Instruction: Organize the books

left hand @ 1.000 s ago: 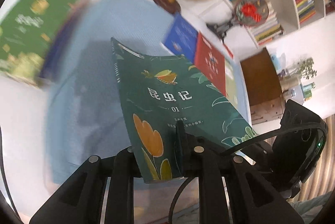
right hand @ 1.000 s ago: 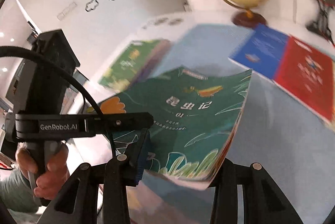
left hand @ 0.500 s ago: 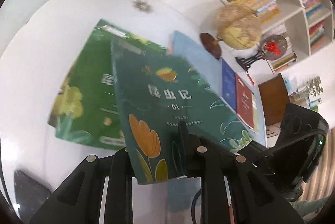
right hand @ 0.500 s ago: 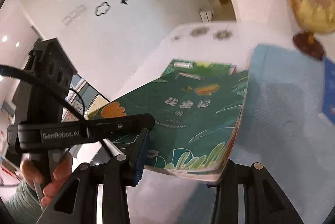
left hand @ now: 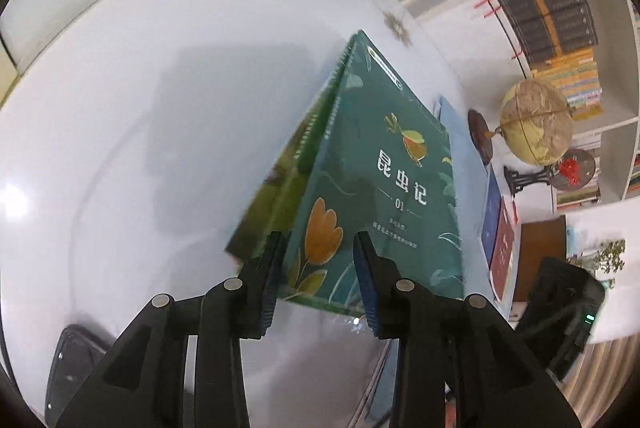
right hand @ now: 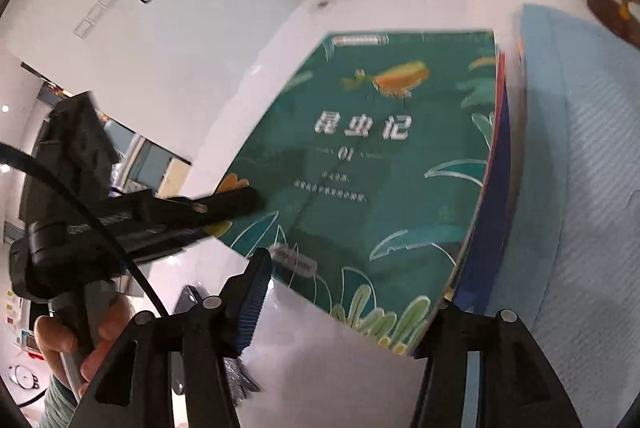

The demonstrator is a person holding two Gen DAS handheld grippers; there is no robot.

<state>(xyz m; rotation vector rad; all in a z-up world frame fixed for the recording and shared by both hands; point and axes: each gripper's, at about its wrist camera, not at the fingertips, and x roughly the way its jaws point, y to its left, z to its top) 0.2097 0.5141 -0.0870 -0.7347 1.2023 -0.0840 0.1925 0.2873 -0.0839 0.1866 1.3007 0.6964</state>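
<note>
A dark green book (left hand: 384, 196) with an orange tulip and white title lies on top of a lighter green book (left hand: 276, 184) on the white table (left hand: 120, 148). My left gripper (left hand: 318, 268) straddles its near corner; its jaws are opening and the pads stand clear of the cover. In the right wrist view the same book (right hand: 380, 156) fills the middle, with a blue and red edge (right hand: 490, 228) under its right side. My right gripper (right hand: 352, 284) has the book's near edge between its fingers, jaws opening, pads not pressing. The left gripper's finger (right hand: 224, 208) reaches the book's left corner.
A light blue mat (right hand: 580, 148) lies right of the stack, with a blue book (left hand: 490, 216) and a red book (left hand: 505, 244) on it. A globe (left hand: 536, 126) and bookshelves (left hand: 560, 28) stand behind. A dark flat object (left hand: 76, 360) lies near the table's front. A person's hand (right hand: 60, 340) holds the left gripper.
Both grippers carried the dark green book from over the blue mat across to the lighter green book on the white table. Both pairs of jaws have widened and let it go.
</note>
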